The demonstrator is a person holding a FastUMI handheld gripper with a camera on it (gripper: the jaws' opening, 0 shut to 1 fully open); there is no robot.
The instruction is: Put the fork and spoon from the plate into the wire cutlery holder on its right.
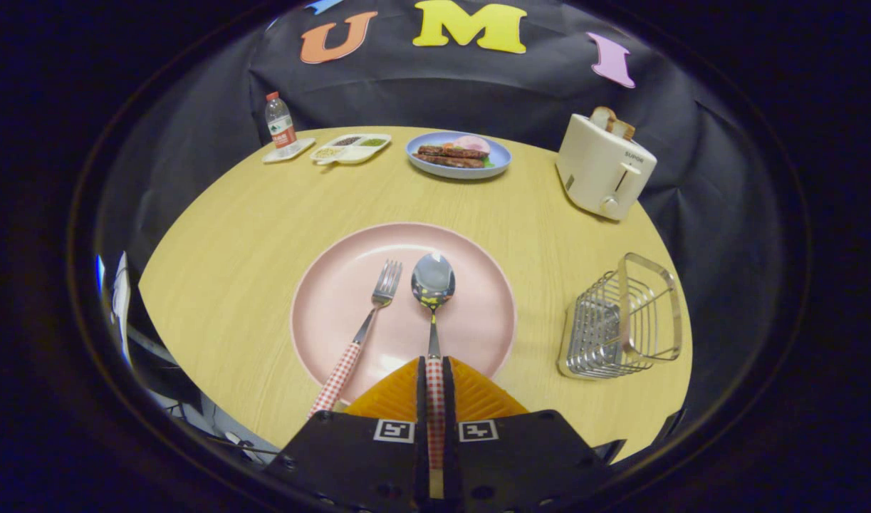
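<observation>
The gripper [435,367] has its two fingers closed tight on the checked handle of the spoon [433,285], one finger pressing each side, at the near edge of the pink plate [335,285]. The spoon's bowl lies out ahead of the fingers, near the middle of the plate, and mirrors the room. Whether the bowl rests on the plate or sits just above it, I cannot tell. The fork [367,324] lies just beside the spoon on its left, tines pointing toward the far side of the table [228,249], its checked handle reaching over the plate's near rim. The wire cutlery holder [620,320] stands apart from the plate, near the table's right edge. Along the far edge sit a blue plate of food [459,154] in the middle, a divided tray [351,148] and a water bottle [279,122] toward the far left corner, and a toaster [603,167] with bread sticking out toward the far right.
</observation>
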